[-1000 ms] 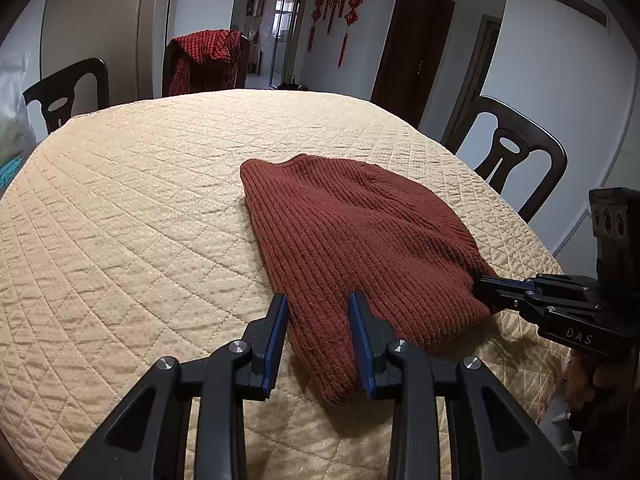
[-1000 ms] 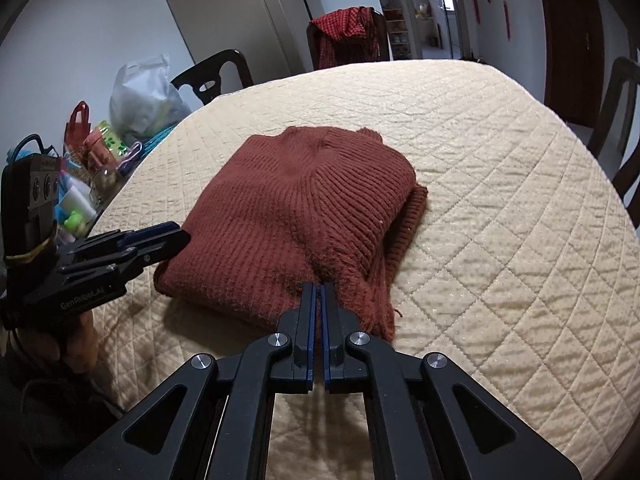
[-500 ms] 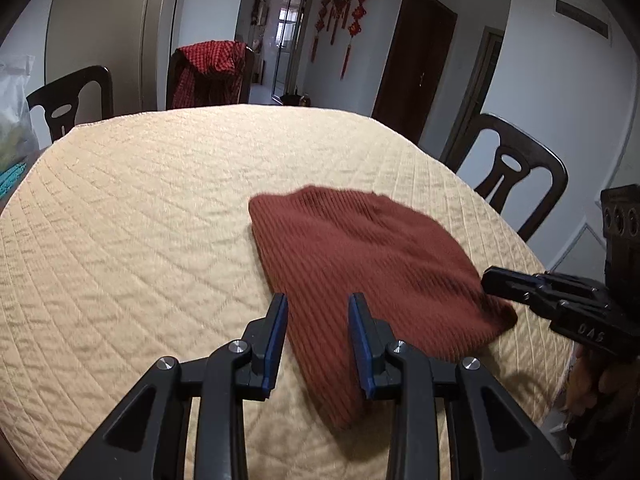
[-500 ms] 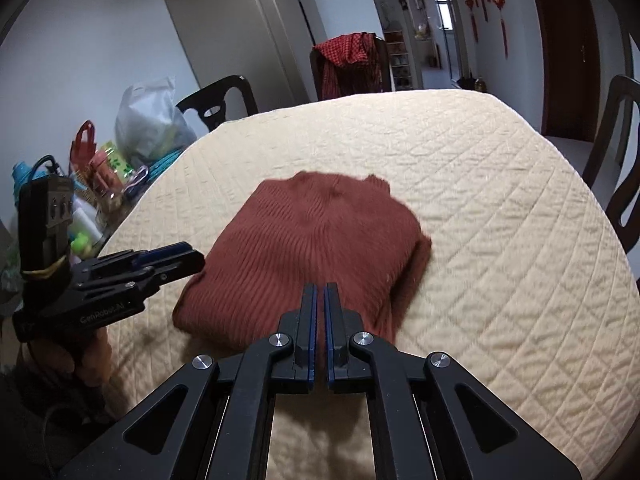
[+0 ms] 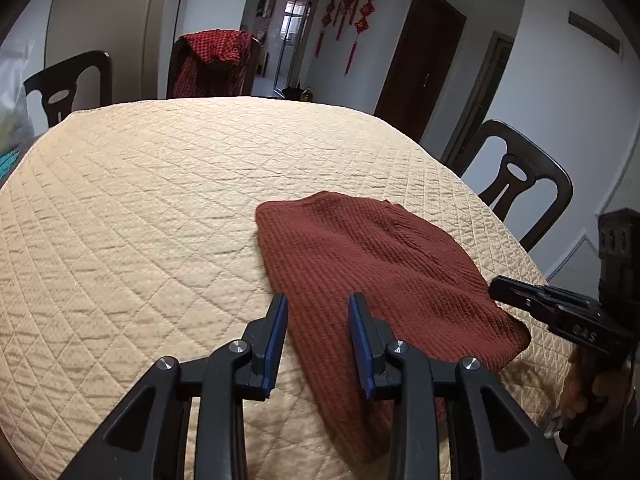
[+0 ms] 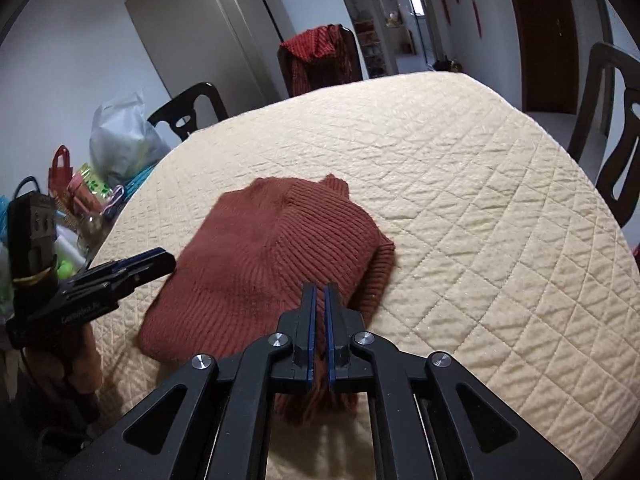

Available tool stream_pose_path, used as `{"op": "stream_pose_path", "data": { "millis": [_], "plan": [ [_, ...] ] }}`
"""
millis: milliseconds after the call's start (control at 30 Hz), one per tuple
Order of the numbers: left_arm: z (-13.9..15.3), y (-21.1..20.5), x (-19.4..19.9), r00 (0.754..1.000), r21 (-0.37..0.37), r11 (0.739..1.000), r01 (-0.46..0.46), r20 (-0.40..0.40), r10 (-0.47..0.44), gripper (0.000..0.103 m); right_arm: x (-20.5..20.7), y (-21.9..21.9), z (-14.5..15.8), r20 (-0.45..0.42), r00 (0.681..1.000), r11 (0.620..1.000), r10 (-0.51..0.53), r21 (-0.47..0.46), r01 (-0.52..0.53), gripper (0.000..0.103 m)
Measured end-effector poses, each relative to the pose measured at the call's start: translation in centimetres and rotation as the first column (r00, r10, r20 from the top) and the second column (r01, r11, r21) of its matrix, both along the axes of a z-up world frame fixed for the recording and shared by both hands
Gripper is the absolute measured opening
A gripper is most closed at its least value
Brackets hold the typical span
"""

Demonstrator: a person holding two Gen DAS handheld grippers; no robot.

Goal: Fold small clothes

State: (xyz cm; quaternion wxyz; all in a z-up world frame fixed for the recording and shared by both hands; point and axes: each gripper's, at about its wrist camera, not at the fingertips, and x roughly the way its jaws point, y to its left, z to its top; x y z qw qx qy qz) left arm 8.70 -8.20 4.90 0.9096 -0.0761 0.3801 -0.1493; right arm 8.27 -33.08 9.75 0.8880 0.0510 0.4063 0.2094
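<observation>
The folded rust-red knit garment [image 6: 276,264] lies near the counter's [image 5: 140,208] front edge; wide bare quilted cover beyond it. Left tongs [image 5: 318,312] stand spread, empty, angled down over the garment's near-left edge. Right tongs [image 6: 320,300] have just been opening: a narrow gap, pads clear of the knit. Garment's nearest hem is hidden behind them.

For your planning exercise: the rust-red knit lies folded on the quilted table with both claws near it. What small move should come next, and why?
Probably draw both claws back. The sweater lies in a compact fold; the right claw has just been opening, nothing pinched, and the left claw hangs open above its edge.
</observation>
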Motion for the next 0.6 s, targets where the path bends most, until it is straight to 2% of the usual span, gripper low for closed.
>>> {"op": "stream_pose_path", "data": {
  "millis": [67, 100, 133, 367, 400, 433, 467, 500, 600],
  "plan": [
    [0.0, 0.4, 0.1, 1.0, -0.002, 1.0, -0.012, -0.002, 0.012, 0.034, -0.2, 0.5, 0.1, 0.005, 1.0, 1.0, 0.031, 0.006, -0.031, 0.02],
    [-0.2, 0.5, 0.1, 1.0, -0.007, 1.0, -0.016, -0.01, 0.016, 0.034, 0.0, 0.7, 0.0, 0.003, 1.0, 1.0, 0.03, 0.007, -0.03, 0.027],
    [-0.3, 0.6, 0.2, 1.0, -0.011, 1.0, -0.019, -0.017, 0.019, 0.034, 0.2, 0.7, -0.2, -0.003, 1.0, 1.0, 0.018, 0.014, -0.018, 0.03],
    [-0.8, 0.1, 1.1, 0.999, -0.033, 0.999, -0.012, -0.037, 0.011, 0.034, 3.5, -1.7, -2.0, -0.112, 0.991, 0.988, -0.078, 0.122, 0.092, 0.032],
    [-0.9, -0.1, 1.3, 0.999, -0.034, 0.999, -0.01, -0.039, 0.008, 0.034, 3.9, -1.7, -2.4, -0.138, 0.988, 0.987, -0.072, 0.133, 0.091, 0.031],
    [-0.8, -0.3, 1.3, 0.999, -0.03, 1.0, -0.007, -0.037, 0.006, 0.034, 4.3, -1.7, -2.7, -0.16, 0.985, 0.984, -0.061, 0.154, 0.086, 0.025],
    [-0.8, -0.5, 1.4, 0.999, -0.025, 1.0, -0.004, -0.034, 0.004, 0.034, 4.4, -1.7, -2.8, -0.164, 0.985, 0.982, -0.054, 0.169, 0.082, 0.012],
    [-0.7, -0.6, 1.3, 1.0, -0.023, 1.0, 0.0, -0.03, -0.001, 0.034, 4.3, -1.6, -2.3, -0.144, 0.988, 0.983, -0.056, 0.163, 0.08, 0.007],
    [-0.8, -1.0, 1.2, 1.0, -0.021, 1.0, 0.011, -0.025, -0.011, 0.034, 4.1, -1.9, -1.6, -0.11, 0.992, 0.983, -0.056, 0.17, 0.074, 0.007]
  ]
}}
